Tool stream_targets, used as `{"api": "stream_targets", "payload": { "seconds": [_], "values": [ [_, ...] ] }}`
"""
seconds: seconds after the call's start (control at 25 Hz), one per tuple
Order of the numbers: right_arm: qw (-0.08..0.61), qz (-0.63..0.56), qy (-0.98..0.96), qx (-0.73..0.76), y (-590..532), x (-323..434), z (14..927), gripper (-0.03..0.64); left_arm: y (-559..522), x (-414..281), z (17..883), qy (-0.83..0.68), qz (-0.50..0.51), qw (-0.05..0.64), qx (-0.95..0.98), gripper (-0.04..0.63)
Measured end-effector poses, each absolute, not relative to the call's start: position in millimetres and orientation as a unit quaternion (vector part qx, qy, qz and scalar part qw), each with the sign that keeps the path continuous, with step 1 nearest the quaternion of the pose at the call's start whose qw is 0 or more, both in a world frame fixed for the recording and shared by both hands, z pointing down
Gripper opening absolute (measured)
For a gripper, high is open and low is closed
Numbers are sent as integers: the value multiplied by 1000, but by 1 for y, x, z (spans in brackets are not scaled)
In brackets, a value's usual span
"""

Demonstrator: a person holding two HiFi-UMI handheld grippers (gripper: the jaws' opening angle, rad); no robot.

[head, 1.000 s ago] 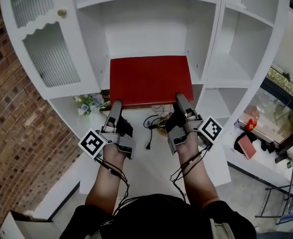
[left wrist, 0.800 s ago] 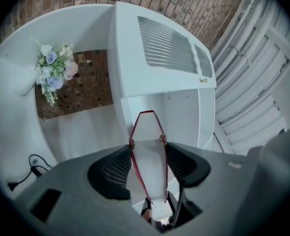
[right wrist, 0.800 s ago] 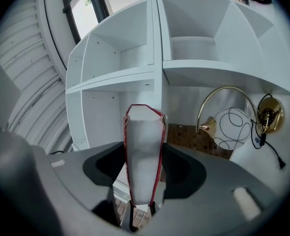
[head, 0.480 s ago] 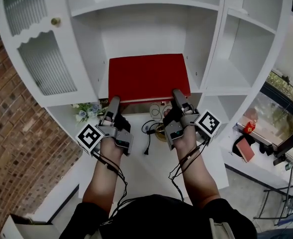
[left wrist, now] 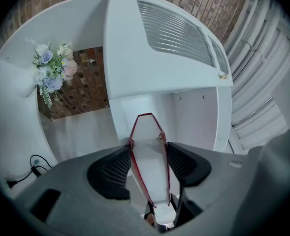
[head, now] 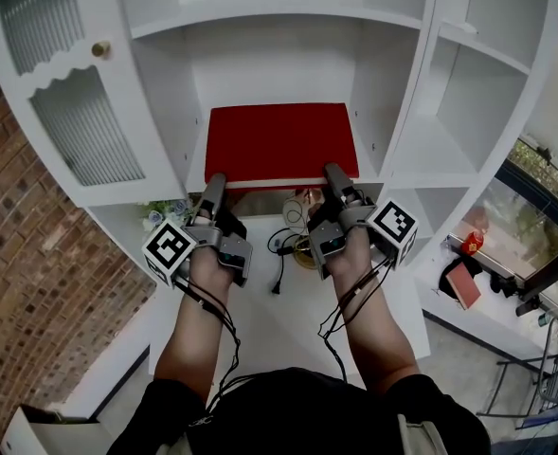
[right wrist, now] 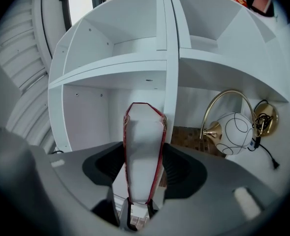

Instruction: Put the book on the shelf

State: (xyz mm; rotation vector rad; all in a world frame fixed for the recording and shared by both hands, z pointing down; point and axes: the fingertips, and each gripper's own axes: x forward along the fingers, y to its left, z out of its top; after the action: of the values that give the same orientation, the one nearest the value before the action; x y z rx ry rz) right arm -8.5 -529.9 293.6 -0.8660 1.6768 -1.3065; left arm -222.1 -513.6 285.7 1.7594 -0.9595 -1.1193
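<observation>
Book (head: pixel 280 142), red-covered, in left gripper (head: pixel 214 181) and right gripper (head: pixel 334 172)

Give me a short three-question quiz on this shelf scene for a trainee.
1. True or false: the flat red hardcover book reaches into the middle compartment of the white wooden shelf unit.
2. What do the left tongs grip? A) the book's near edge B) the artificial flowers C) the black cable
3. Fill in: the brass lamp seen in the right gripper view has a white ___-shaped shade.

Key: 1 true; 2 A; 3 globe
</observation>
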Motion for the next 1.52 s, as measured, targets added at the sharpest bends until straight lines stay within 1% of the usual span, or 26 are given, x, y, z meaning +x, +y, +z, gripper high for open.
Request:
{"api": "stream_targets", "payload": {
  "seconds": [0.28,0.48,0.6,0.68,0.8,0.92,0.96,1.04,1.24,1.32,1.4,1.44,1.52],
  "values": [
    [371,-568,641,-359,-536,-7,295,258,-517,-221,287,-409,-428,435,678,247],
    [371,-577,632,-359,-536,-7,293,257,-517,-219,286,-429,-403,440,678,254],
    [394,-576,628,-344,-537,-6,290,306,-517,-219,283,-432,-396,430,687,265],
    [405,-569,631,-338,-534,-4,289,353,-515,-222,285,-439,-396,416,691,281],
    [401,-539,660,-337,-521,-9,285,360,-503,-230,284,-466,-388,370,703,290],
    [384,-491,698,-352,-508,-11,287,356,-489,-232,278,-494,-361,299,732,295],
    [375,-468,714,-361,-504,-10,289,339,-485,-232,277,-506,-342,271,744,295],
    [347,-404,749,-395,-494,-7,291,260,-476,-228,280,-528,-292,217,768,286],
    [236,-166,822,-490,-463,-8,287,177,-455,-218,299,-571,-167,97,798,237],
    [194,-96,834,-507,-456,-15,292,167,-447,-215,306,-579,-137,65,801,202],
    [157,-39,839,-519,-451,-21,303,142,-439,-213,318,-583,-120,50,802,181],
    [141,-19,840,-523,-449,-24,312,130,-435,-213,326,-585,-113,44,802,160],
    [118,5,842,-527,-446,-28,333,90,-426,-214,345,-593,-92,28,799,77]
  ]
}}
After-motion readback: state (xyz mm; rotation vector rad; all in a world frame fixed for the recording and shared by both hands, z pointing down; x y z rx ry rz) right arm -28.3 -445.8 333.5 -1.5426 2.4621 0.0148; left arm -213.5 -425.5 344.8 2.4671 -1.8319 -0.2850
